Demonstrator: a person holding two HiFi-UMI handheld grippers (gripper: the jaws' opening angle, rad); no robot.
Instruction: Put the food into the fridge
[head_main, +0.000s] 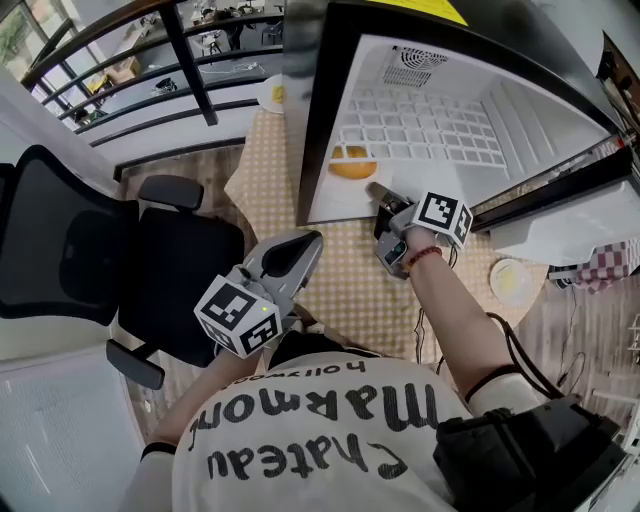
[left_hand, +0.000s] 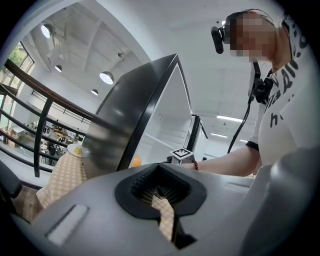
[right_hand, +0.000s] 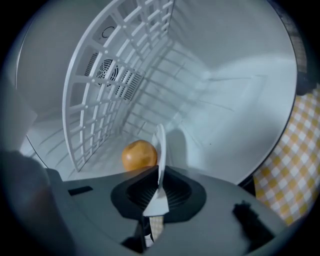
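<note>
Head view: the open fridge (head_main: 520, 130) sits on the checkered bench (head_main: 350, 270), with an orange (head_main: 352, 163) inside near the front. The right hand-held gripper (head_main: 380, 195) reaches in, and the left hand-held gripper (head_main: 305, 245) hangs near the person's body.

Left gripper view: its jaws are together and empty.

Right gripper view: its jaws are clamped on a white plate (right_hand: 160, 150) by the rim, with the orange just beyond.

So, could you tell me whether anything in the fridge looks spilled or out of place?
Nothing stands out. The orange food sits whole on its white plate inside the fridge, the right gripper shut on the plate's rim; nothing looks spilled.
</note>
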